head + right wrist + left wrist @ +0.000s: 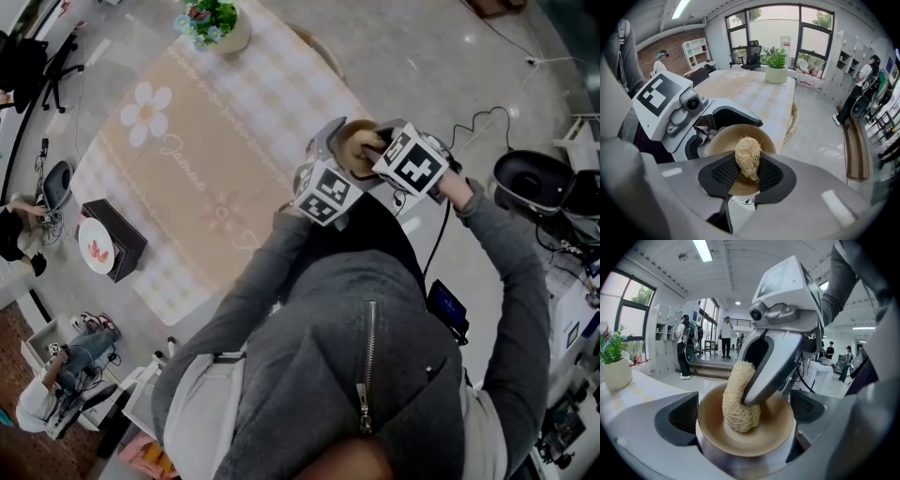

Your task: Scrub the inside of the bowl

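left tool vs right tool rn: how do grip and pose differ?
1. The left tool grips the bowl; the right tool grips the loofah.
2. The left tool's jaws stand wide apart across the bowl; the right tool's jaws sit close together, pinching the loofah.
3. The left tool holds the bowl from outside; the right tool reaches into it, with the loofah against the inside.
Shared: both are loaded and meet at the bowl.

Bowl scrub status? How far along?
Done: the left gripper jaws are clamped on the tan round bowl, held up in the air; the right gripper jaws pinch the beige fibrous loofah scrubber. In hand: the scrubber presses on the bowl's inner wall. Left: unclear how much is scrubbed; no dirt or suds visible.
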`<state>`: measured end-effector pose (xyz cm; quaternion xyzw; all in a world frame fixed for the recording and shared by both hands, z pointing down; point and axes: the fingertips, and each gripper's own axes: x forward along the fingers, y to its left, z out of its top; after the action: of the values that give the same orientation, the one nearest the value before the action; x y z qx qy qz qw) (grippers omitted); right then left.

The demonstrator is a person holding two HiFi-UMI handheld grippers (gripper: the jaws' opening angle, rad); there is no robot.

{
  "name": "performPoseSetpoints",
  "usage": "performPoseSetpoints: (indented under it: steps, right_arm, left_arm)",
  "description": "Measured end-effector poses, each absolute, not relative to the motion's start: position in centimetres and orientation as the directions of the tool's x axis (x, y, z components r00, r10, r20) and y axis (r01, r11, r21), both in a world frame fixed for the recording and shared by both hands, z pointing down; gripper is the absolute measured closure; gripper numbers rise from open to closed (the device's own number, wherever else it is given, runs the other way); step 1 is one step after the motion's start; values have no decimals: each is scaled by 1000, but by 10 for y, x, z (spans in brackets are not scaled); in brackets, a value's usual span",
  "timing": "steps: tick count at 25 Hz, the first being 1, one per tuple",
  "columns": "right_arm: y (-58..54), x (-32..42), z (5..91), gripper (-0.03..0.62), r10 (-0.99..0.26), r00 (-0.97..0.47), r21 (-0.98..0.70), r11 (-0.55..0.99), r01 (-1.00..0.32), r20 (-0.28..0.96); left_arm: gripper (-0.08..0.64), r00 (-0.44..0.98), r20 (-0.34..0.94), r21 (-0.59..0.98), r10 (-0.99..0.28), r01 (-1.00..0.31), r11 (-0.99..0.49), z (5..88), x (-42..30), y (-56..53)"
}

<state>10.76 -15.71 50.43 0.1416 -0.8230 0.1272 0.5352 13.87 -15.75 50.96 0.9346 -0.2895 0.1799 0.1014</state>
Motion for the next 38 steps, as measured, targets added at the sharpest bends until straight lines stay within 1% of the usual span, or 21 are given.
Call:
performPoseSetpoints:
  steps: [4,9,12,14,17,20,22,25,28,33,35,37,38]
  right_arm:
    - [-158,109,504,497,-93,-401,-62,932,-357,911]
    - [-158,108,503,495,-97,-441,-84,923,-374,892]
    - [-157,108,503,497,-113,-466,-88,918,-387,878]
    - [-157,109,502,495,-125,-481,-90,913,-398,868]
    - [-157,107,494,495,-148,-547,-112,904,-413,824]
    - [-156,106,476,494,-185,-627,-138,892,-430,757]
    - [-154,108,463,494,-216,-674,-154,883,-444,706]
    - [-153,120,441,494,-278,-733,-180,860,-478,621]
    - [-154,137,417,492,-366,-771,-205,823,-530,521]
    - [-150,171,382,491,-521,-779,-253,748,-614,349]
    - [-146,186,372,491,-579,-764,-271,715,-644,284]
    - [-139,200,366,491,-631,-740,-279,686,-673,233]
    - [-135,207,365,489,-656,-724,-274,671,-689,214]
  left_arm:
    - [-35,758,391,86,-522,-595,-799,496,131,-158]
    - [-20,723,383,111,-574,-653,-749,479,113,-155]
    - [21,704,373,128,-604,-684,-718,474,109,-151]
    - [67,690,367,127,-624,-702,-701,470,108,-145]
    - [134,670,334,144,-664,-732,-666,460,106,-137]
    - [196,647,287,180,-706,-761,-624,448,102,-131]
    - [277,621,255,217,-742,-784,-582,440,96,-129]
    - [323,572,222,256,-789,-815,-519,430,89,-128]
    - [385,531,206,216,-822,-844,-491,421,88,-125]
    - [467,485,203,157,-851,-874,-460,410,96,-115]
    - [492,457,201,149,-867,-889,-434,406,100,-110]
    - [541,423,186,148,-887,-904,-401,401,103,-104]
    - [549,411,179,152,-894,-909,-388,400,105,-101]
